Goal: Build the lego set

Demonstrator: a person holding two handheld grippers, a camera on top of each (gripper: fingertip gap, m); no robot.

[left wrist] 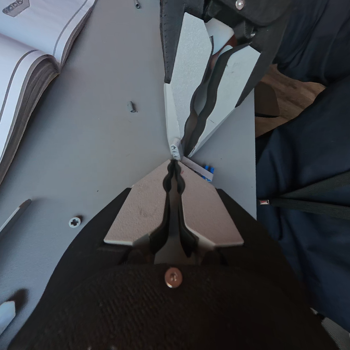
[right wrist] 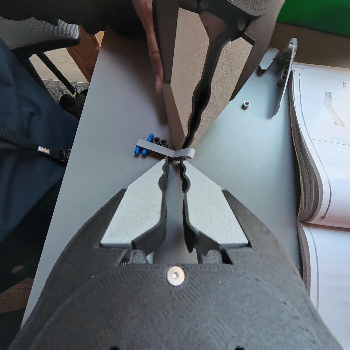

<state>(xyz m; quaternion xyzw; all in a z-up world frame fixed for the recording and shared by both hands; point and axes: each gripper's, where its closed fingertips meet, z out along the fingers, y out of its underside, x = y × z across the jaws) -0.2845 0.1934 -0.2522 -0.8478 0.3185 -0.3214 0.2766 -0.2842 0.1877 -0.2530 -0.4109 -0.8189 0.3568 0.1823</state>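
Note:
A bent light grey beam sits low over the grey table, near its edge. Blue pins and two dark pins stick out of its long arm. My right gripper is nearly shut, with its tips at the beam's elbow from the near side. My left gripper comes in from the far side and is shut on the short arm. In the left wrist view the left gripper pinches the beam's end. There the right gripper meets it from above, and the blue pins show behind.
An open instruction booklet lies beside the work, also in the left wrist view. Loose parts lie on the table: a grey bush, a small dark pin and a long grey piece. The table edge and a person's dark clothing are close. Left and right tips are no more than a few centimetres apart.

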